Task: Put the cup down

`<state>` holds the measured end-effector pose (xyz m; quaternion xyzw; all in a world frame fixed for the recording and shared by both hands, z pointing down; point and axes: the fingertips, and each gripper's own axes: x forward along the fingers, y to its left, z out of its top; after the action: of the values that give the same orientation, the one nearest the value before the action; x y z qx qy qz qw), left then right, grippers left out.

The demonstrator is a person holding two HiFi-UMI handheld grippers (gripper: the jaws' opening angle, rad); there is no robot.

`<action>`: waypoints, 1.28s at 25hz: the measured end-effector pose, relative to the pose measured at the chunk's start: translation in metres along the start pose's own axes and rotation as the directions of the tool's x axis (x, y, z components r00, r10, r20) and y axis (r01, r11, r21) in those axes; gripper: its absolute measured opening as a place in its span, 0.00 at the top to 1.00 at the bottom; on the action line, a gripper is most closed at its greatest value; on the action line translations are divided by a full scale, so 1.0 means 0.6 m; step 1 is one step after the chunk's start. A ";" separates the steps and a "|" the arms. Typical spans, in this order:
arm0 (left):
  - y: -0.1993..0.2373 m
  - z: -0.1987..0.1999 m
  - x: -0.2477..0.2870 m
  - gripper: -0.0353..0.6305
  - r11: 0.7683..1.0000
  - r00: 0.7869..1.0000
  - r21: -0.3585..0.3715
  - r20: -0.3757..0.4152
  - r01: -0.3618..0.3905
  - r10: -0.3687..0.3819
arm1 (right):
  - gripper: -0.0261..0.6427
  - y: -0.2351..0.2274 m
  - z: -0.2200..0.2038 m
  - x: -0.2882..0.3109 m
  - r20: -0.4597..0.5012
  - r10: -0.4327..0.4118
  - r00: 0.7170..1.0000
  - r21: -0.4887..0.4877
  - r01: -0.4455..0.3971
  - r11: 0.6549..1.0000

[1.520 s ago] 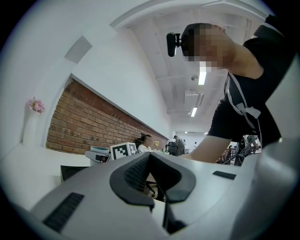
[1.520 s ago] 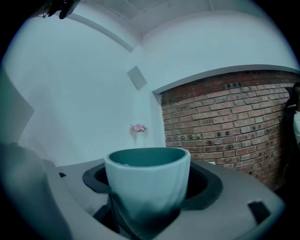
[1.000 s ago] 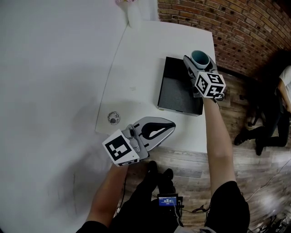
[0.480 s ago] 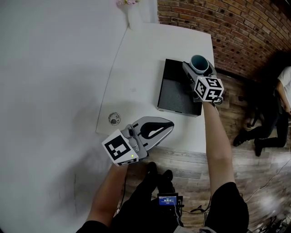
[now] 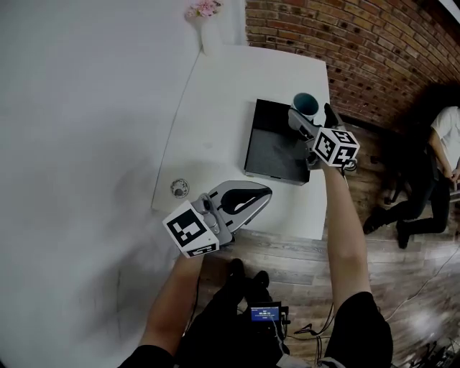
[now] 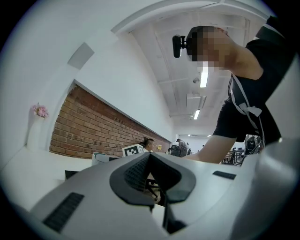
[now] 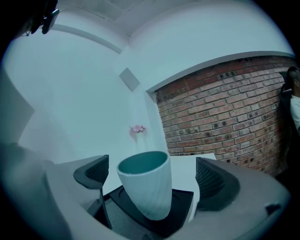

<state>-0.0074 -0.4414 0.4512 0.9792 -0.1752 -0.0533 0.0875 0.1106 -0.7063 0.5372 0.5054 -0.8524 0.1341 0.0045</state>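
Note:
A white ribbed cup with a teal inside stands on the far right corner of a black tray. It sits between the jaws of my right gripper, with a gap on each side between it and the pads. These jaws have just been opening and now stand wide, off the cup. In the head view the cup sits just beyond the right gripper, over the tray. My left gripper hovers shut and empty over the table's near edge, its jaws pressed together.
The white table runs along a white wall, with a brick wall at its far end. A vase of pink flowers stands at the far corner. A small round object lies near the left gripper. A person sits at the right.
The right gripper's jaws have spread away from the cup and the gripper has drawn back slightly. The cup stays on the tray. The left gripper has kept still.

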 end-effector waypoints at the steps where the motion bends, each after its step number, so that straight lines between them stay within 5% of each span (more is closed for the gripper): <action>1: 0.002 0.002 0.001 0.94 1.000 1.000 0.001 0.001 -0.008 0.008 | 0.12 -0.001 0.010 -0.008 0.008 0.004 1.000 0.006 -0.004 1.000; 11: -0.005 0.010 0.006 0.94 0.997 0.997 0.003 -0.023 -0.078 0.078 | 0.12 0.033 0.095 -0.096 0.011 0.076 0.997 -0.009 -0.076 0.997; 17: -0.027 -0.001 0.003 0.93 0.993 0.992 0.003 -0.048 -0.119 0.119 | 0.13 0.113 0.084 -0.170 -0.061 0.224 0.973 -0.070 -0.229 0.971; 22: -0.064 -0.004 0.005 0.91 0.991 0.990 -0.006 -0.049 -0.131 0.131 | 0.34 0.176 0.068 -0.253 -0.078 0.301 0.951 -0.104 -0.308 0.946; 32: -0.157 0.019 0.013 0.82 0.998 0.996 0.038 -0.067 -0.055 0.057 | 0.61 0.293 0.103 -0.428 -0.021 0.395 0.918 -0.149 -0.394 0.907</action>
<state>0.0300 -0.3588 0.4213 0.9766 -0.2004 -0.0141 0.0772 0.0925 -0.4199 0.4015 0.3215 -0.9446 0.0652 0.0112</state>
